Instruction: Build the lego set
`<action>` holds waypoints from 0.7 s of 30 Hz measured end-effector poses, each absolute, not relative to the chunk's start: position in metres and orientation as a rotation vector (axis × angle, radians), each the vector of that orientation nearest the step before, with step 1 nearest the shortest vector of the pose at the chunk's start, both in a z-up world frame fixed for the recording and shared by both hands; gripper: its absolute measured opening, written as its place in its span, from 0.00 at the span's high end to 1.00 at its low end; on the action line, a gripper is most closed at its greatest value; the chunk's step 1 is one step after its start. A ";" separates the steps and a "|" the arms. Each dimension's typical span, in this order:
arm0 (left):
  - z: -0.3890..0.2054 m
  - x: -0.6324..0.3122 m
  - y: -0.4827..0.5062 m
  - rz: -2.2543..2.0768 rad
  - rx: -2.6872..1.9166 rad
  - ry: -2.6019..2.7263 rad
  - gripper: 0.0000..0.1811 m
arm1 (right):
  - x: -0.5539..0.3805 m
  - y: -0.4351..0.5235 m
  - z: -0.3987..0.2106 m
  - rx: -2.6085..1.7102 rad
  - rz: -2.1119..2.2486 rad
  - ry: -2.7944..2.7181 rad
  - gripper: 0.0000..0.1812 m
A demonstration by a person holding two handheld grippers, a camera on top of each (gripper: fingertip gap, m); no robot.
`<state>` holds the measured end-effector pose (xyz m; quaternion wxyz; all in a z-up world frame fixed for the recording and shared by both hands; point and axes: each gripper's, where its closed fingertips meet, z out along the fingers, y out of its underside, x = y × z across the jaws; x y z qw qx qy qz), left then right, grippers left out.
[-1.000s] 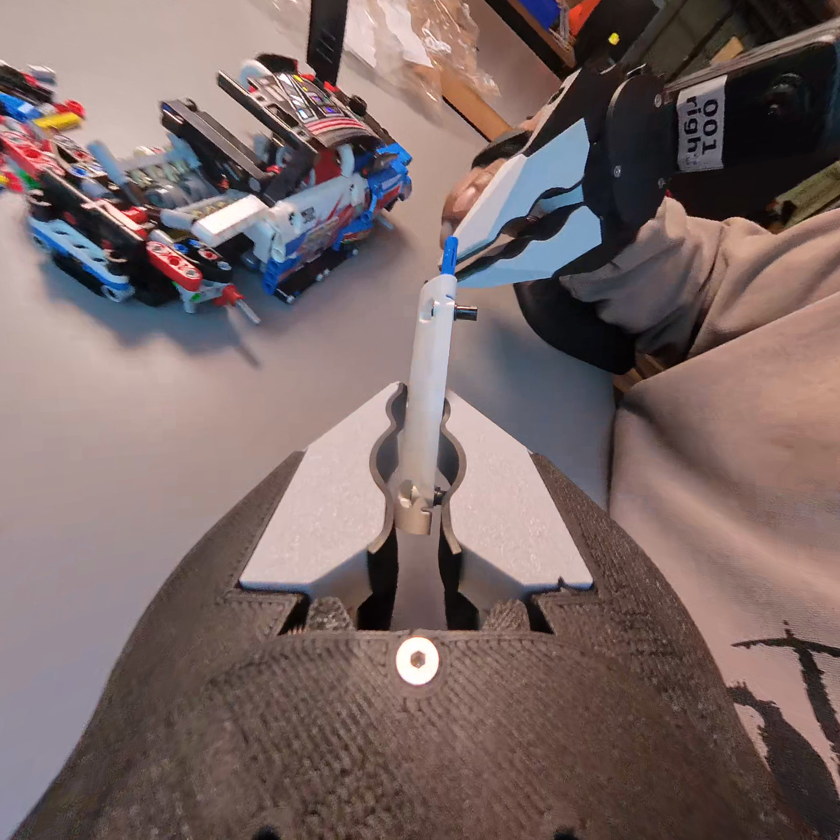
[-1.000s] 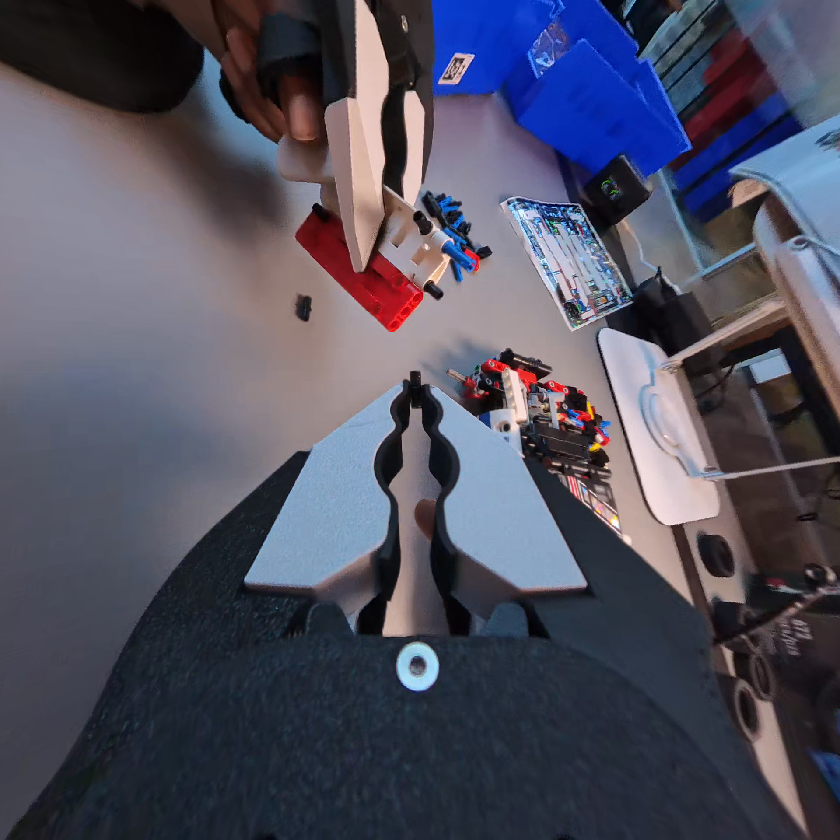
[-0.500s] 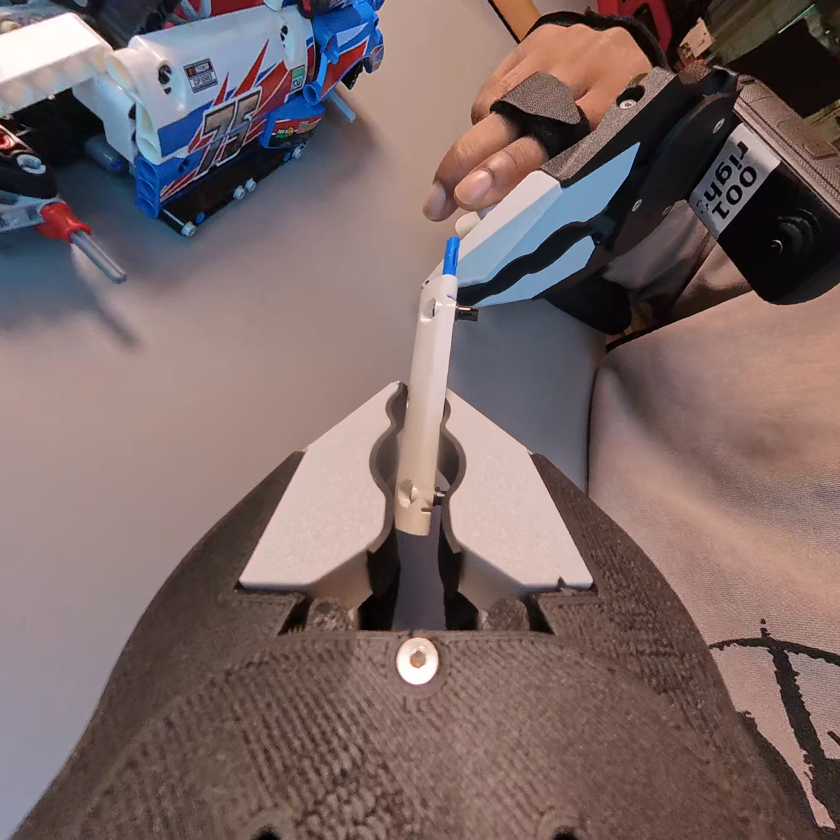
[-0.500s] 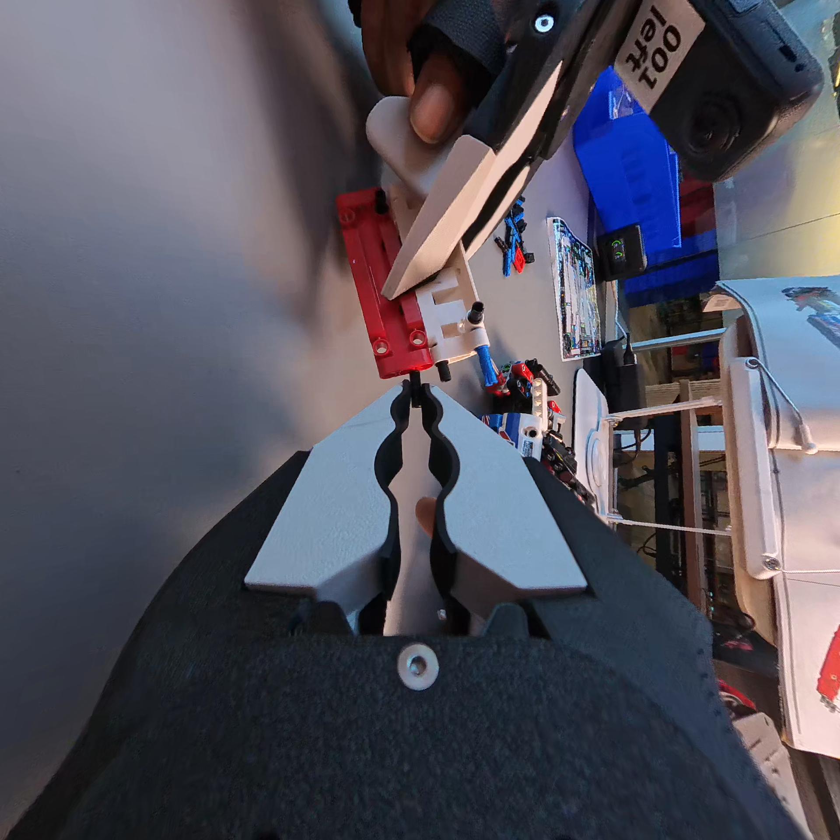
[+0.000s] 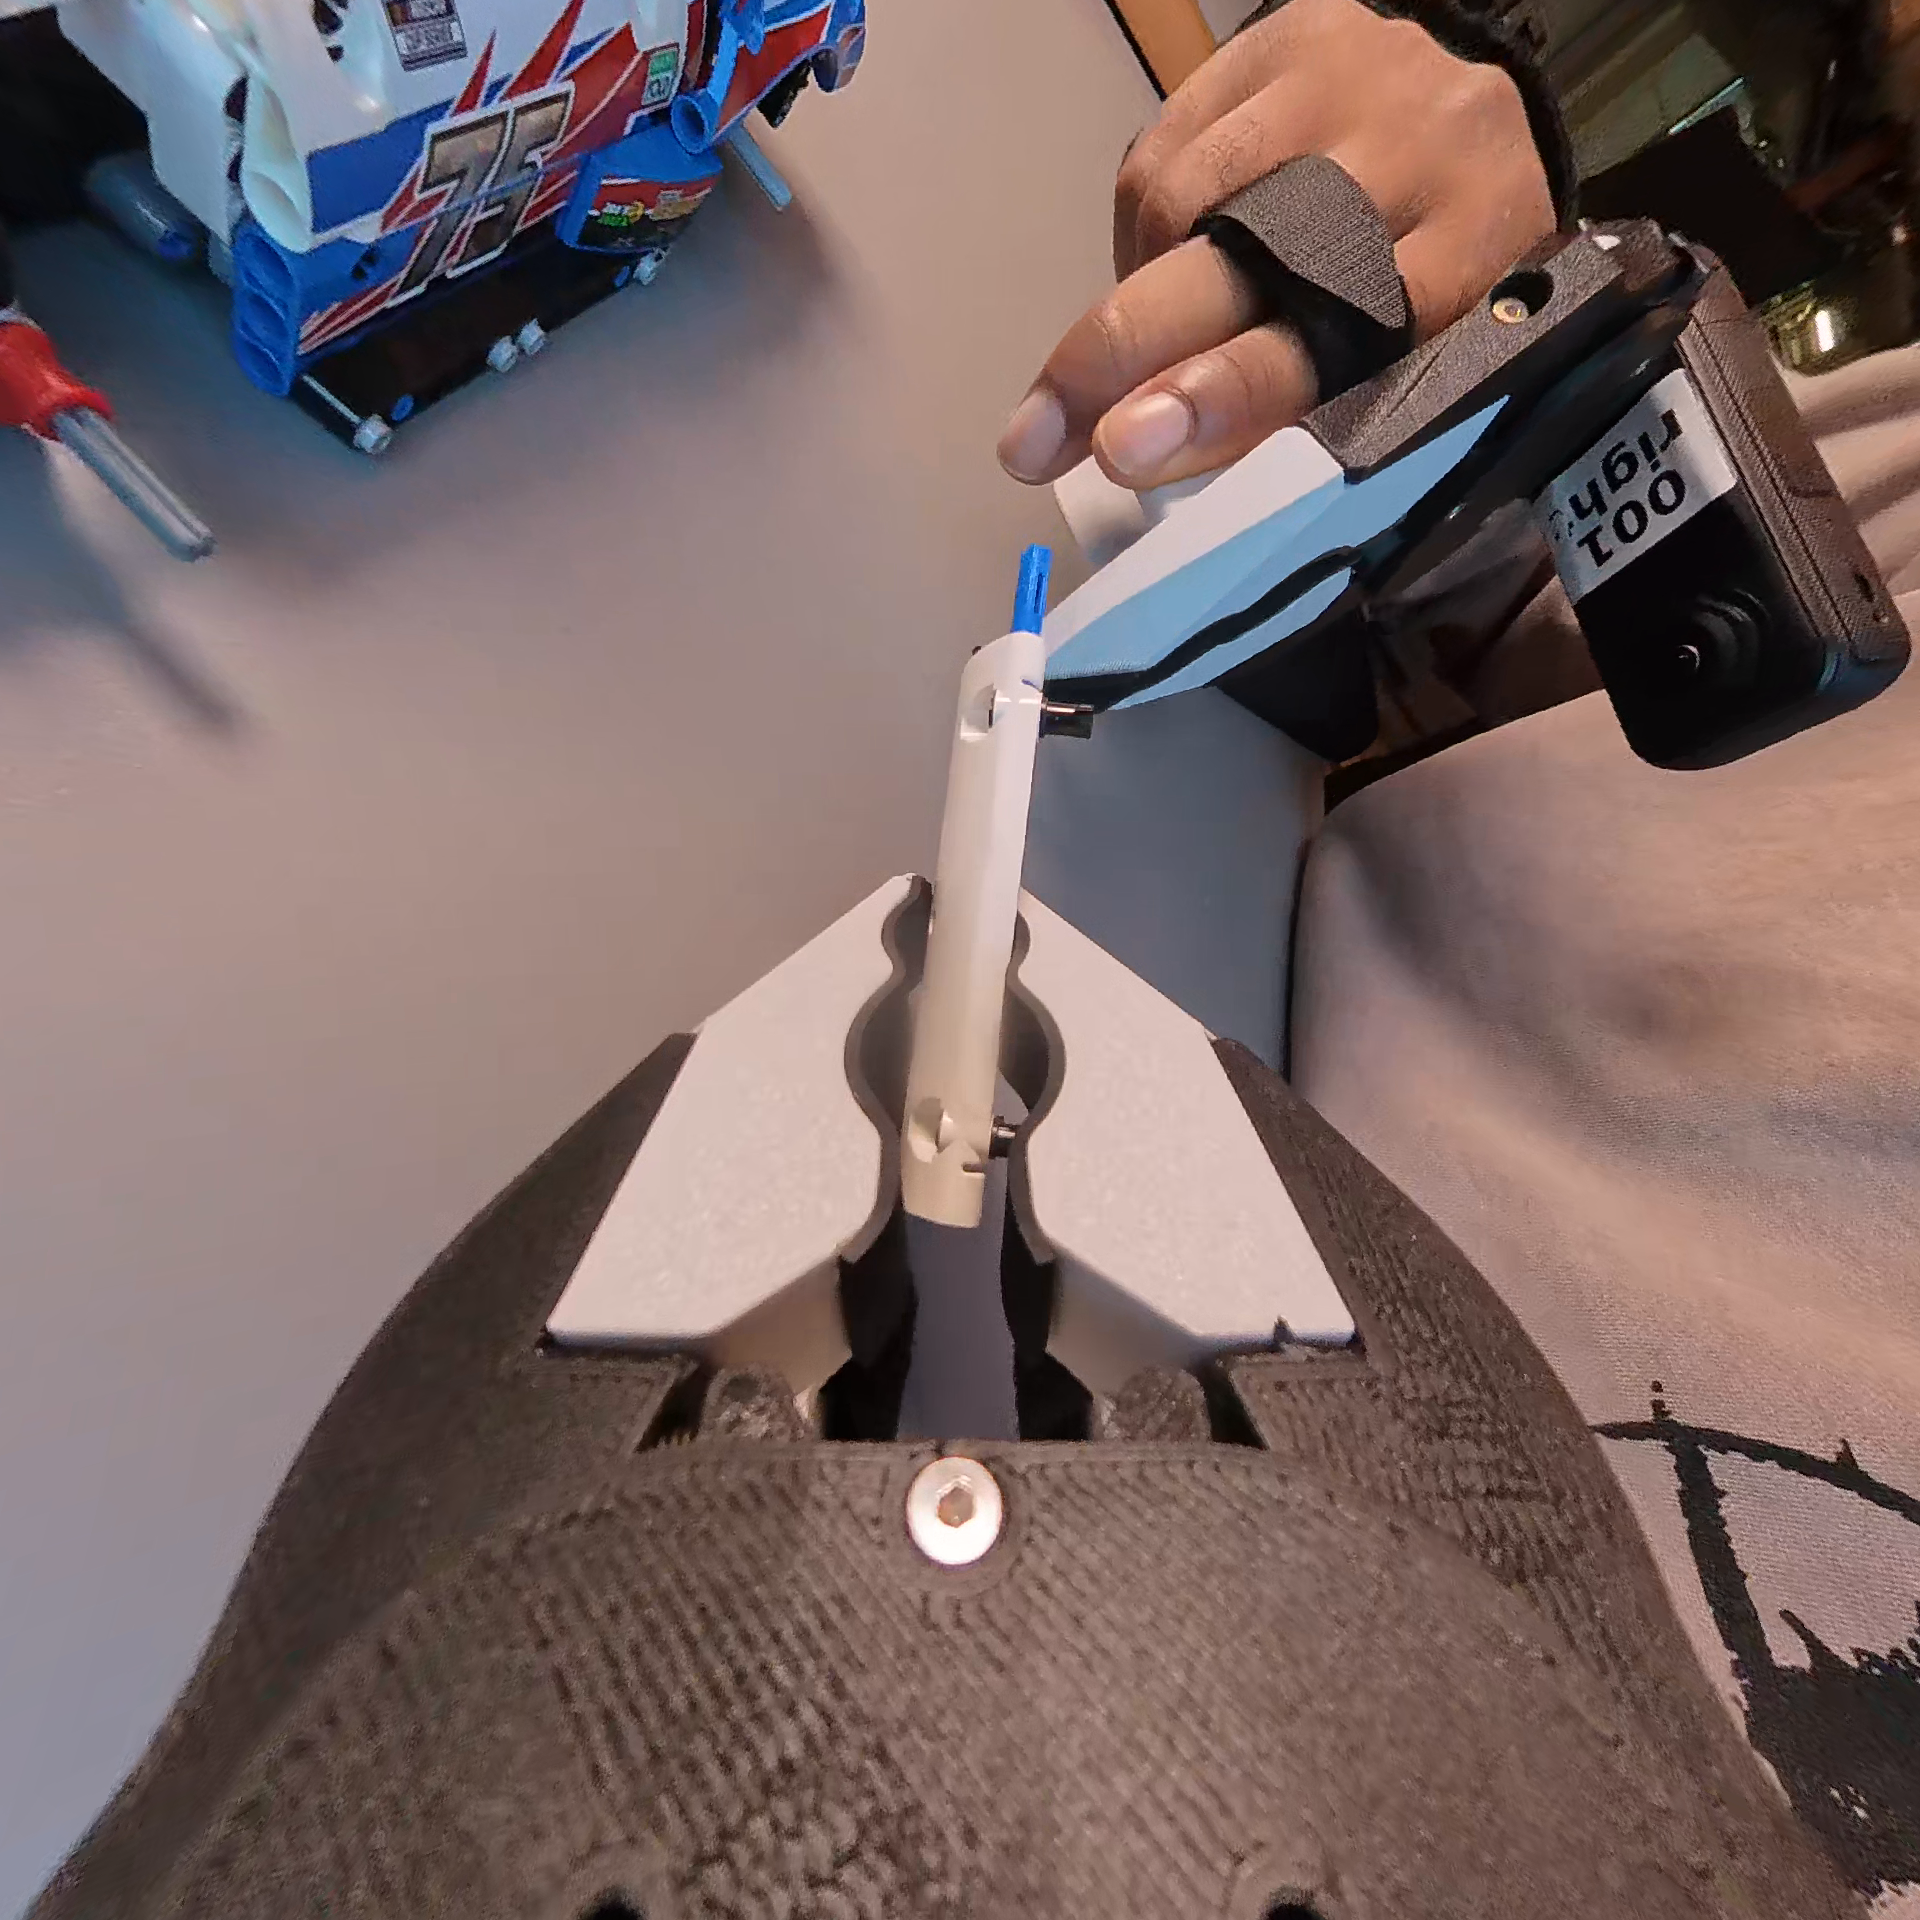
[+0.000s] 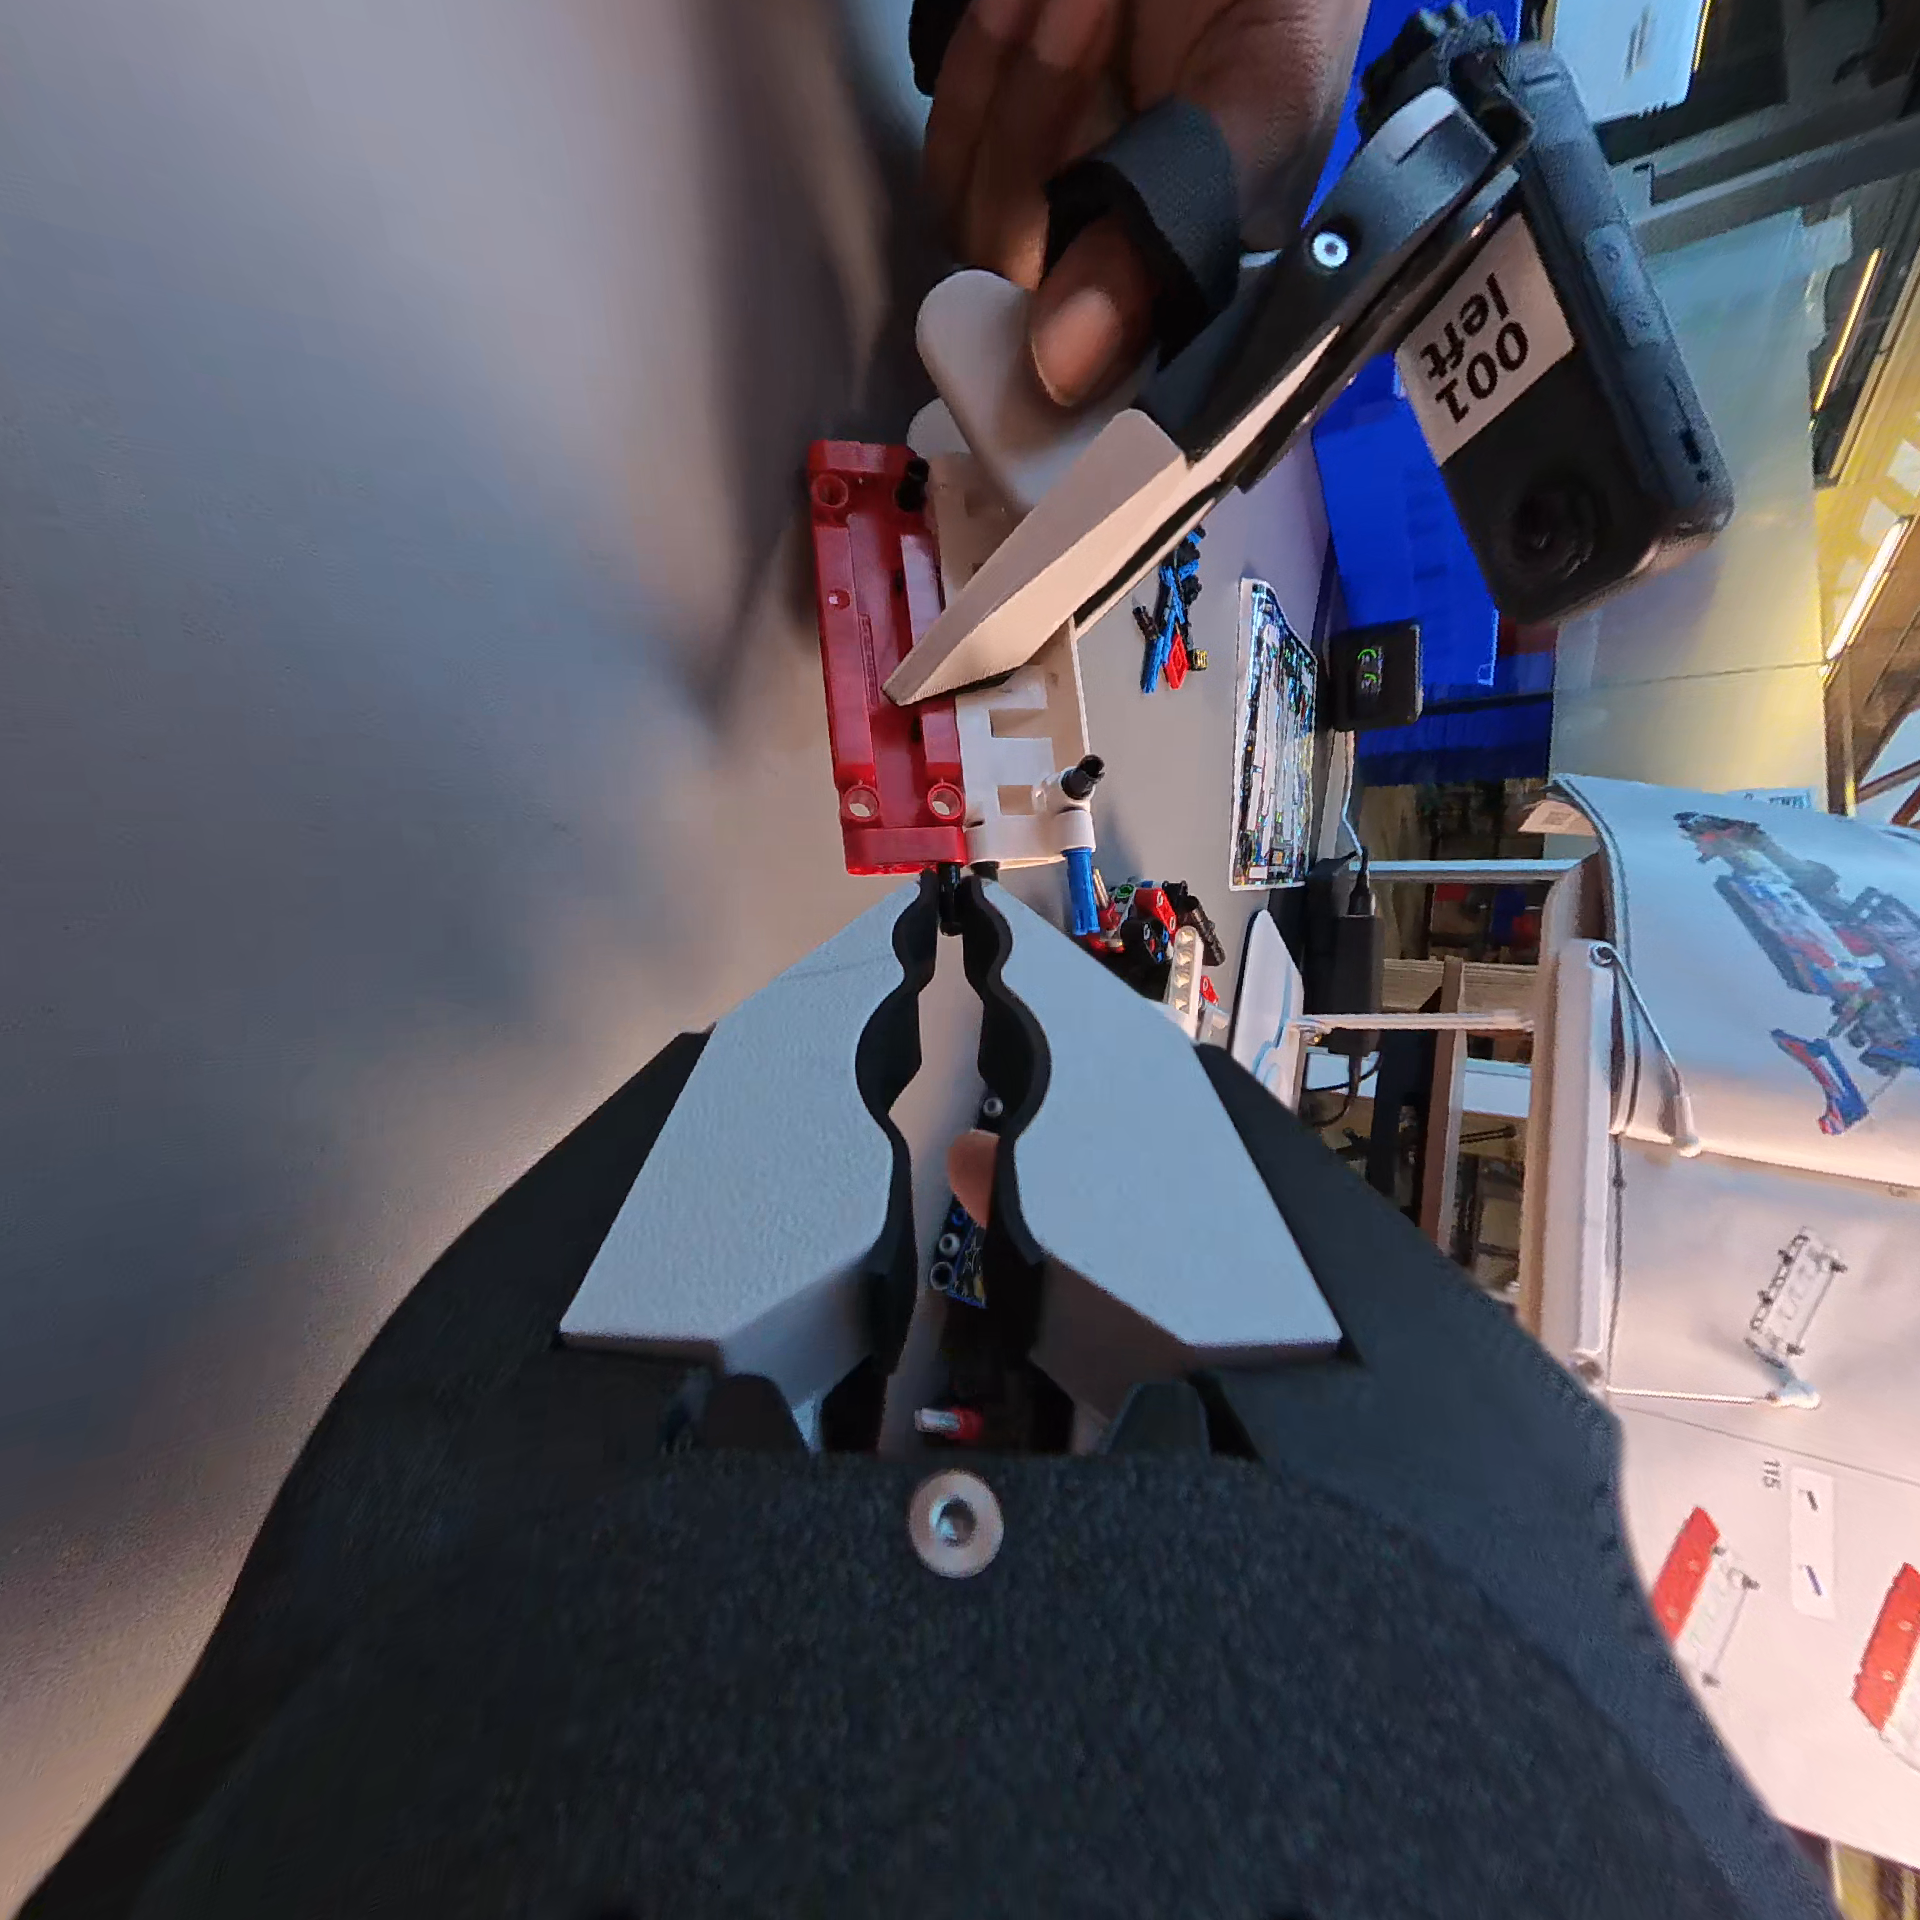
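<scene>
The right gripper (image 6: 948, 902) jaws are pinching a tiny black pin (image 6: 948, 896) at mid-frame, pressing it into the red-and-white panel assembly (image 6: 914, 717) just above, which the left gripper (image 5: 966, 914) jaws are clamping edgewise. Light, rigid, slippery plastic: gripping flat faces looks safest.

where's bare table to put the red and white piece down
Bare grey table lies between the left gripper and the race car model. The strip by the sticker sheet is crowded with loose pins and a small sub-build.
</scene>
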<state>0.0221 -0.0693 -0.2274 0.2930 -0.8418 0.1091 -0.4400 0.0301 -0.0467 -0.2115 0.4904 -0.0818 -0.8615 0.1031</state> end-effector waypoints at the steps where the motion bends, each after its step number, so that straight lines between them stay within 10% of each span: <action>1: -0.227 0.023 -0.070 -1.178 -2.242 0.300 0.96 | 0.031 -0.048 -0.211 -0.176 0.255 -2.091 1.00; 21: -0.190 0.044 -0.083 -1.448 -1.982 0.383 0.96 | 0.054 -0.067 -0.163 -0.466 0.920 -2.095 0.98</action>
